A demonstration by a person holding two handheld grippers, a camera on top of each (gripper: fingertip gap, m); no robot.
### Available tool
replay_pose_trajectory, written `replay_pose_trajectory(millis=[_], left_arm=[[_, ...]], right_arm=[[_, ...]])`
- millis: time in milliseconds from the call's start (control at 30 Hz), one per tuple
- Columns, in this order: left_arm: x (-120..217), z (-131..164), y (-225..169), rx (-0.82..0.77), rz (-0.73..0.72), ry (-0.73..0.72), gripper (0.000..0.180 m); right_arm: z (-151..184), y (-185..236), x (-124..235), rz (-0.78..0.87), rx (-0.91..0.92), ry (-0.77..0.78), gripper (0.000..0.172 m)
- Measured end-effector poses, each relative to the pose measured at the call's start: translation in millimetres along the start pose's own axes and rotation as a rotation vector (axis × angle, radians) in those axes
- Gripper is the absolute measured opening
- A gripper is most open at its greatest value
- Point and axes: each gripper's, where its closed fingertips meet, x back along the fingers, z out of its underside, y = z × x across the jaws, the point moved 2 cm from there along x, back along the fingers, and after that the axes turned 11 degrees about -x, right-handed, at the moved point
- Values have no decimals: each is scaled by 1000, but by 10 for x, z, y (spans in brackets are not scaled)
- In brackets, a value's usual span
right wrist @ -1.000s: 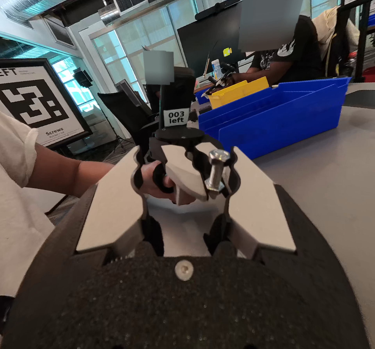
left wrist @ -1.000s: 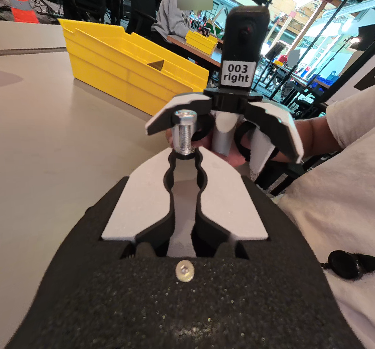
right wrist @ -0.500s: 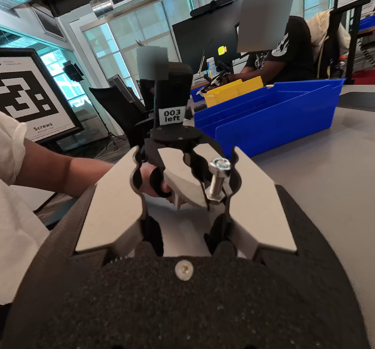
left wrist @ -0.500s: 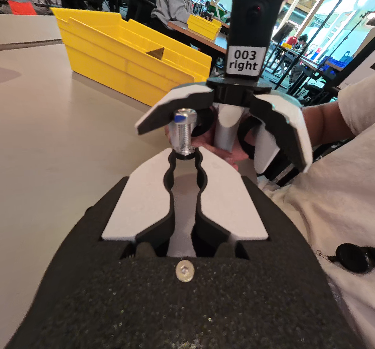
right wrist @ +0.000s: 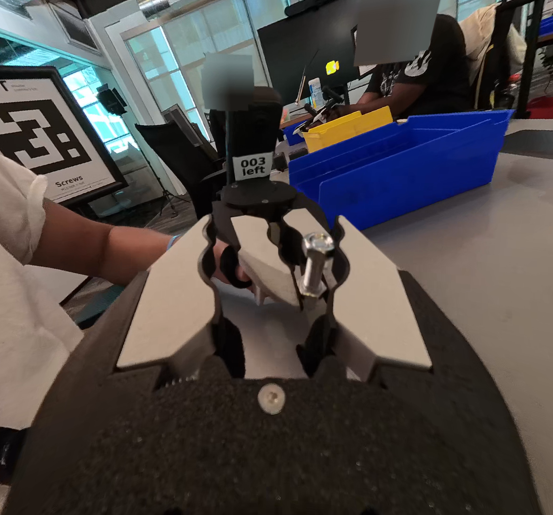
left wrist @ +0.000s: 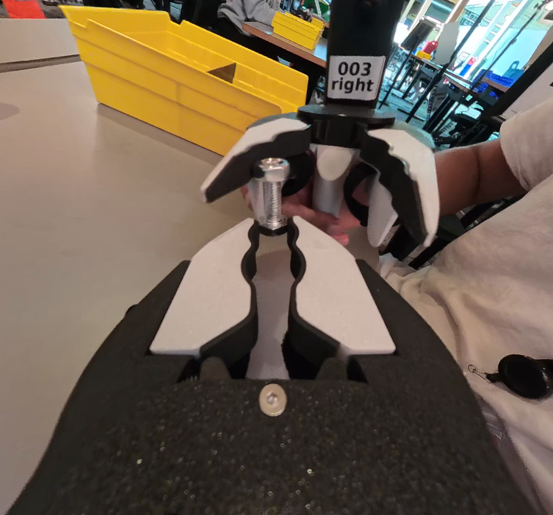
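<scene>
Left gripper [left wrist: 271, 226]: its two fingertips are clamped on the hex nut [left wrist: 271, 225] at the lower end of a bolt, a pad pressed on each side.
Right gripper [right wrist: 273, 258]: jaws wide apart, gripping nothing; the bolt head stands by the inner face of one finger [right wrist: 368, 279], contact unclear.
Bolts: one silver hex bolt [left wrist: 270, 192], upright, threads bare between head and nut, held above the table between the two grippers.
Nuts: one, threaded on that bolt.
Bins on this table: two, a yellow bin [left wrist: 179, 81] behind the left gripper and a blue bin [right wrist: 404, 171] with a divider behind the right gripper.
Surface: one pale grey table [left wrist: 59, 201].
Room: an open workshop with large windows, a framed marker sign [right wrist: 39, 138], a dark screen [right wrist: 305, 54], black chairs, and other people seated at further tables with more bins.
</scene>
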Motion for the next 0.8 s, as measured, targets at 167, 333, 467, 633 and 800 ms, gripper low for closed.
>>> replay_pose_trajectory(millis=[167, 333, 467, 633, 800], left_arm=[[29, -4, 14, -12, -14, 3, 18], [182, -17, 181, 1, -83, -13, 17], [89, 13, 106, -10, -52, 7, 17], [-10, 26, 8, -34, -19, 28, 17], [68, -3, 84, -2, -34, -6, 18]], right_arm=[[-56, -30, 54, 39, 54, -20, 78], [-81, -65, 189, 77, 84, -28, 75], [-29, -23, 82, 57, 70, -19, 78], [13, -36, 8, 33, 54, 23, 80], [-170, -120, 255, 127, 114, -61, 68]])
